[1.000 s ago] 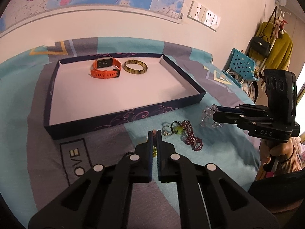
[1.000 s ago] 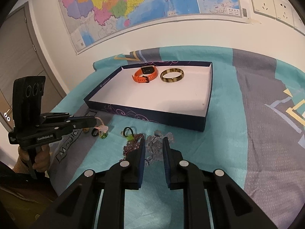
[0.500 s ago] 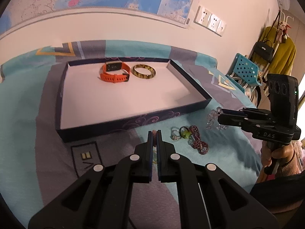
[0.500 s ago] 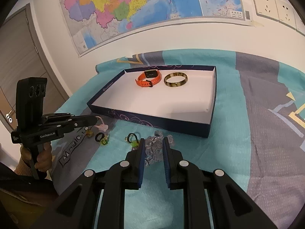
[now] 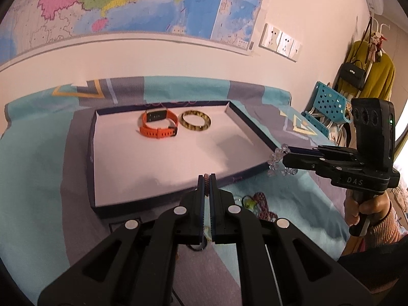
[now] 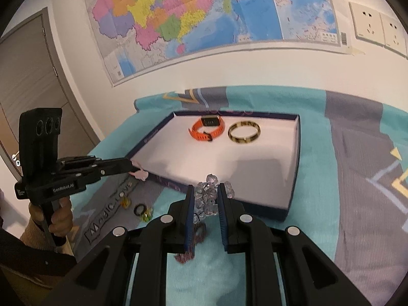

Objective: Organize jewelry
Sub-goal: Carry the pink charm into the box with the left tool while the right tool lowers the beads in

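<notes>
A dark blue tray [image 5: 91,168] with a white floor holds an orange watch [image 5: 158,125] and a yellow-black bangle [image 5: 195,120] at its far side. My left gripper [image 5: 207,178] is shut on a small pink piece [image 6: 139,173], held above the tray's front edge. My right gripper [image 6: 205,191] is shut on a clear bead bracelet [image 6: 207,196], lifted beside the tray's right front corner; it also shows in the left wrist view [image 5: 276,162]. Rings [image 6: 141,210] and a dark red bead bracelet [image 5: 262,202] lie on the cloth in front of the tray.
A teal and grey cloth [image 6: 357,153] covers the table. A wall with a map [image 6: 204,12] and sockets [image 5: 280,42] stands behind. A blue basket [image 5: 329,104] and hanging bags are at the far right. A door [image 6: 30,81] is at the left.
Both grippers have risen from the cloth and moved toward the tray, the left one carrying the pink piece and the right one carrying the clear bead bracelet.
</notes>
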Demonstrator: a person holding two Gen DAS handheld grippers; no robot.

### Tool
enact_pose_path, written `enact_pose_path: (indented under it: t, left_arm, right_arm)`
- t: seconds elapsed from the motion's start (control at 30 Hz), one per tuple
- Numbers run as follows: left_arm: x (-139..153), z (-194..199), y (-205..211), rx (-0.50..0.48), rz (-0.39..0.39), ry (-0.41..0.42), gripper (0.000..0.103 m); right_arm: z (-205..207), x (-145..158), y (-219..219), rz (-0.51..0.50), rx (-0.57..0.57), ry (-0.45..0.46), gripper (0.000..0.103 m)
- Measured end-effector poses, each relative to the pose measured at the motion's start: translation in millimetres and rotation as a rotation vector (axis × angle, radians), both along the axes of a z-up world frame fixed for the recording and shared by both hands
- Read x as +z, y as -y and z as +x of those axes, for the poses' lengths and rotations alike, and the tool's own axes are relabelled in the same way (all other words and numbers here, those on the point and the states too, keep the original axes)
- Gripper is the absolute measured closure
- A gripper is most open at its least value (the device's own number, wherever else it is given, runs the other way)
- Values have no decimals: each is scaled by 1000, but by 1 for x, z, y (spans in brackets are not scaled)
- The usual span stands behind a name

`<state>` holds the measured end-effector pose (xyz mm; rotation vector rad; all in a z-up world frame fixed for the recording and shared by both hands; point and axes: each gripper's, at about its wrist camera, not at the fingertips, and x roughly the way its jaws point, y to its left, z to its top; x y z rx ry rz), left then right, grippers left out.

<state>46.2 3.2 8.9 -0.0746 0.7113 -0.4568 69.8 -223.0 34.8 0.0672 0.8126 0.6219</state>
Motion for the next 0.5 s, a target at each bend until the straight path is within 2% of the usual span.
enact_pose_path:
  t: [0.5]
  left_arm:
    - [9,34,-2,24,-8,10,99]
  right_arm:
    - [49,-1,-17,-26,-2,8,87]
